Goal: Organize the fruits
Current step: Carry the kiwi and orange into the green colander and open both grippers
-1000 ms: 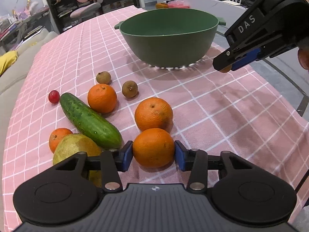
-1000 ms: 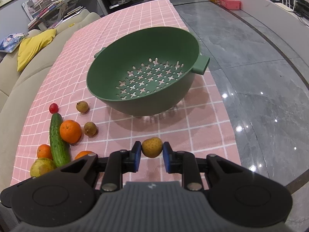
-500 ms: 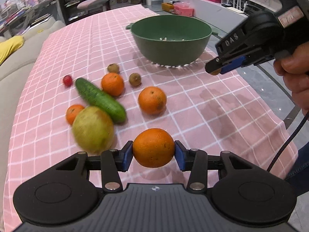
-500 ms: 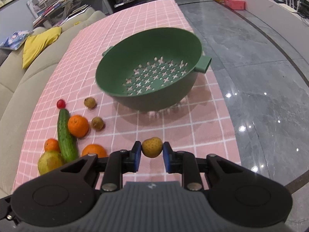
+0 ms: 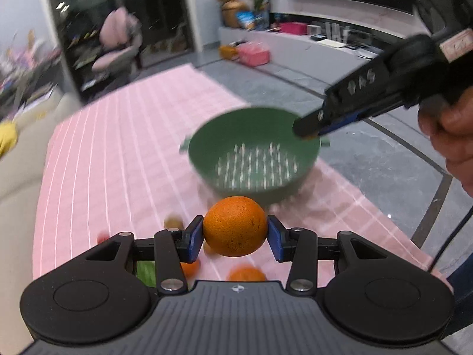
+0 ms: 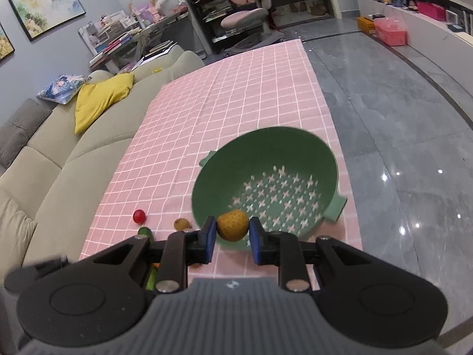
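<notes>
Between the blue pads of my left gripper (image 5: 235, 234) sits an orange (image 5: 235, 226), clamped on both sides and carried clear of the pink checked tablecloth (image 5: 118, 148). My right gripper (image 6: 231, 235) is closed on a small yellow-brown fruit (image 6: 232, 225), its pads pressing either flank, and from its own camera that fruit hangs over the near rim of the green colander (image 6: 266, 159). Seen from my left wrist, the right gripper comes in from the upper right with my hand (image 5: 452, 136) around its handle, its tip over the far right edge of the colander, which stands on the cloth beyond my orange; that view is badly blurred. The colander's bottom shows its cross-shaped holes and I see nothing lying inside it. Left of the colander on the cloth lie a small red fruit (image 6: 139, 216) and a small brown fruit (image 6: 181, 223), apart from each other, with the end of a cucumber (image 6: 145, 232) just peeking above my right gripper's body. Below my left gripper, more oranges (image 5: 246, 273) show as soft smears on the cloth. A beige sofa (image 6: 53, 159) with a yellow cushion (image 6: 100, 97) runs along the cloth's left side.
</notes>
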`<state>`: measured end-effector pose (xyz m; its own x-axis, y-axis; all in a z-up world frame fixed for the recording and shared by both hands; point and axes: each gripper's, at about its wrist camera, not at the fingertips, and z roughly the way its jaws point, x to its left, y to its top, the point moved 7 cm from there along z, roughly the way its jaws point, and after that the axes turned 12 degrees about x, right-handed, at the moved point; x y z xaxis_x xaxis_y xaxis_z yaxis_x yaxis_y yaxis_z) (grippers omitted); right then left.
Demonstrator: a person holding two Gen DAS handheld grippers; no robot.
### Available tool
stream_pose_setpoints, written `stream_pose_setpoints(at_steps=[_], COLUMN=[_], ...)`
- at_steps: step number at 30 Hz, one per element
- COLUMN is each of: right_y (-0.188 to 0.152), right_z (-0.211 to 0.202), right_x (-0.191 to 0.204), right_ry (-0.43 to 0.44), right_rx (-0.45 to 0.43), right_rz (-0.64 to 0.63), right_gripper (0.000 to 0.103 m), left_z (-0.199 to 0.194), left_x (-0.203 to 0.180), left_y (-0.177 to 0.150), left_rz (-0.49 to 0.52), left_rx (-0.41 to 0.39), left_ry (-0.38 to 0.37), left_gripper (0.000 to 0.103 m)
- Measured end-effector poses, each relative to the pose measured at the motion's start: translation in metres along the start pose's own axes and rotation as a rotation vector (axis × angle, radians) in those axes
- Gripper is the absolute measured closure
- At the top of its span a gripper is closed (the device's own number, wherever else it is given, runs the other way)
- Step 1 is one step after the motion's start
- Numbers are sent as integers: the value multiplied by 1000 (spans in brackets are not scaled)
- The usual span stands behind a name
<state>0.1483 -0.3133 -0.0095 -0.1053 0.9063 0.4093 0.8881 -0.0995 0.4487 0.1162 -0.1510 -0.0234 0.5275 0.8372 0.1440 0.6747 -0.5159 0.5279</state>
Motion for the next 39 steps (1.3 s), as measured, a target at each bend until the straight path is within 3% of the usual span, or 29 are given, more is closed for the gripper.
stream_pose_setpoints(at_steps=[7,18,24,30,37,39], right_y=[37,77,63,45,38,38], right_z=[22,56,92,113,121,122], right_x=[-10,-25,-29,-26,-26,-27], right_ry=[-42,-106,-137,-162,-177,-174], right_rx=[15,97,230,321,354,358], right_rz=[-105,-296,-389,-470,-486,-484], right_gripper=[83,83,83,83,83,82], left_z=[44,105,141,163,177,177], left_x=[4,-8,-9,-22,-23,-22], left_y=[52,83,91,81,76,78], left_rz=[116,314,331,463,472,473], left_rx=[-3,82,208,311,357,353], left_ry=[8,0,-78,-82,-87,-66], left_gripper=[52,52,52,52,52,47])
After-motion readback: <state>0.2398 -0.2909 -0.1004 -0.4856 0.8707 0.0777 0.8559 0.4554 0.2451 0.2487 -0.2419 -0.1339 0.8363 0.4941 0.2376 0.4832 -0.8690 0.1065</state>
